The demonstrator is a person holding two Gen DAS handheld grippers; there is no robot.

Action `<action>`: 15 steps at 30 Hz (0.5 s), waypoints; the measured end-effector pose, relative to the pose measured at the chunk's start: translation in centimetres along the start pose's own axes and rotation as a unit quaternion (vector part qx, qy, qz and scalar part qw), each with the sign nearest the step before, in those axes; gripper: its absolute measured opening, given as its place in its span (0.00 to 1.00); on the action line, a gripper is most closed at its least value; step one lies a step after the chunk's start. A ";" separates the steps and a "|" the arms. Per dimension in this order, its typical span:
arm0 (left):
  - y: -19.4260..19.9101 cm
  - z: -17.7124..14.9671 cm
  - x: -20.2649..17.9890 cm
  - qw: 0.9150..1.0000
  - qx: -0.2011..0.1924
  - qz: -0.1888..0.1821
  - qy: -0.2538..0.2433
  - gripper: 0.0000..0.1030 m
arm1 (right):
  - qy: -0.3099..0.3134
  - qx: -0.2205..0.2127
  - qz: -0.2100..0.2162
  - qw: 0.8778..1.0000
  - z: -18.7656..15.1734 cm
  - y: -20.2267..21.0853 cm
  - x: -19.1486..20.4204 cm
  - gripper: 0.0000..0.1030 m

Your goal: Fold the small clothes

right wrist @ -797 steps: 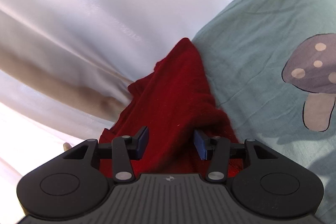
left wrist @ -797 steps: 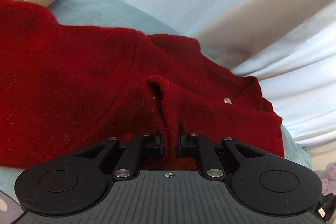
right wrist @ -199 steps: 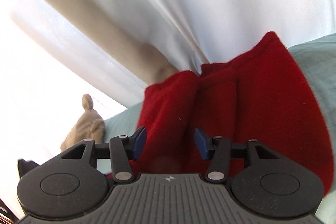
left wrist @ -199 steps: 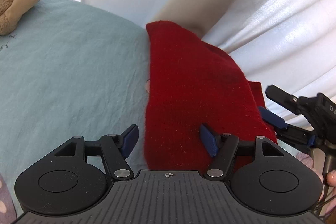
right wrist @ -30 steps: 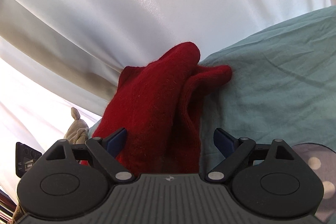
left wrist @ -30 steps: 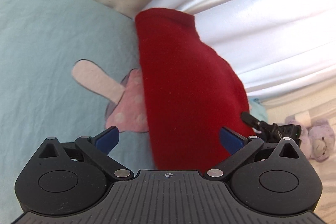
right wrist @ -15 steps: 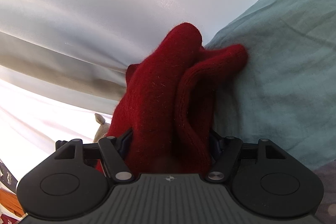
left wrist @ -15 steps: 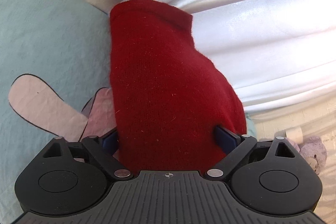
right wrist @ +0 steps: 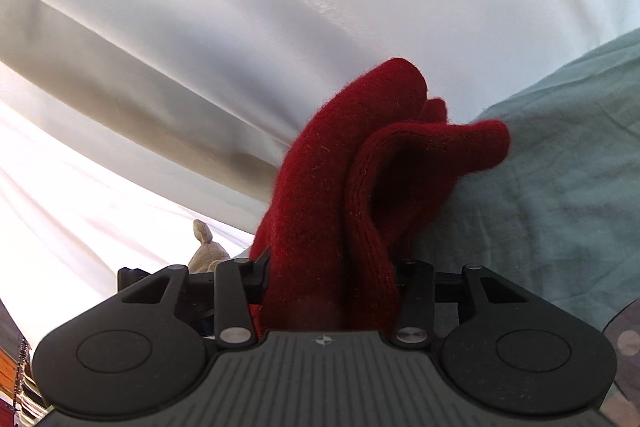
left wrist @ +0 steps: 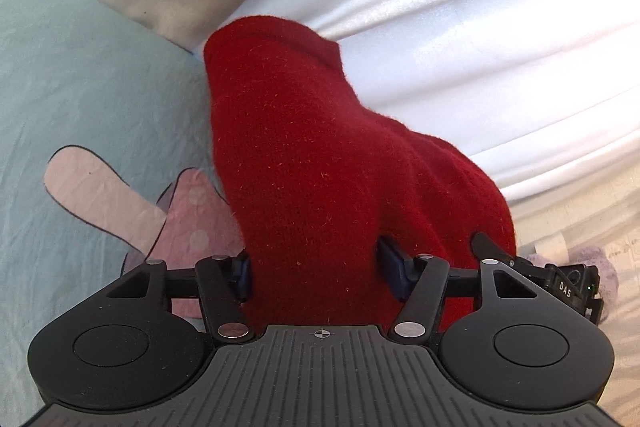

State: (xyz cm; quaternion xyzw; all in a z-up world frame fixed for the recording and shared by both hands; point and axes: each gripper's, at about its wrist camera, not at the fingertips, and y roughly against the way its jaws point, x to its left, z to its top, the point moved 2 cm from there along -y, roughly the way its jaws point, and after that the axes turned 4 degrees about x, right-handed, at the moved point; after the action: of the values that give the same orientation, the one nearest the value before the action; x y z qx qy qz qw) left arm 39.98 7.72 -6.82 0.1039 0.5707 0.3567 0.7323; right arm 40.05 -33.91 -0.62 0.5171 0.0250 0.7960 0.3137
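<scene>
A folded red knit garment [left wrist: 320, 163] lies on the pale teal bedsheet [left wrist: 80, 87], bunched into a thick bundle against the white curtain. My left gripper [left wrist: 314, 273] is shut on its near end, blue pads pressed into both sides of the thick fold. In the right wrist view the same red garment [right wrist: 340, 187] stands up in layered folds, and my right gripper [right wrist: 330, 279] is shut on its other end. The right gripper's body shows in the left wrist view [left wrist: 560, 279], just behind the garment.
A white curtain [right wrist: 320, 7] with a beige band hangs right behind the bed. The sheet carries a pink mushroom print [left wrist: 120, 203]. A beige plush toy [right wrist: 206, 247] sits at the far side. A purple plush toy [left wrist: 596, 259] lies off the bed edge.
Both grippers were wide open a second ago, closed in around the red bundle, and are now shut on its two ends. The bundle looks squeezed and lifted slightly.
</scene>
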 end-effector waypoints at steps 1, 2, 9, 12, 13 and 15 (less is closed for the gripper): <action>0.7 -0.2 0.0 1.000 -0.004 -0.001 0.002 0.62 | 0.006 -0.001 -0.002 1.000 -0.1 0.1 0.8 0.42; 1.4 -0.3 -0.2 1.000 -0.010 -0.003 0.001 0.61 | 0.010 -0.001 0.000 1.000 -0.1 0.3 1.5 0.41; 6.3 -1.2 -0.3 0.999 -0.041 0.027 0.000 0.60 | 0.051 0.000 0.040 0.998 -0.8 0.7 6.3 0.40; 6.4 -1.6 1.1 0.997 -0.025 0.072 0.008 0.59 | 0.042 0.003 -0.003 0.999 -1.8 -0.2 4.8 0.42; 6.3 -1.9 1.4 0.996 -0.023 0.091 0.006 0.57 | 0.038 0.008 -0.028 0.999 -2.1 -0.6 3.9 0.47; 6.5 -2.5 1.8 0.995 -0.024 0.097 0.001 0.59 | 0.027 0.032 -0.081 0.996 -2.7 -1.3 2.0 0.58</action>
State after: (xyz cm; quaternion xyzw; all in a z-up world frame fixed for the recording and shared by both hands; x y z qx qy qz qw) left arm 35.26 12.95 -5.43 0.1405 0.5503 0.4395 0.6959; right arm 37.86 -31.08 -0.72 0.5015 0.1007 0.7806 0.3592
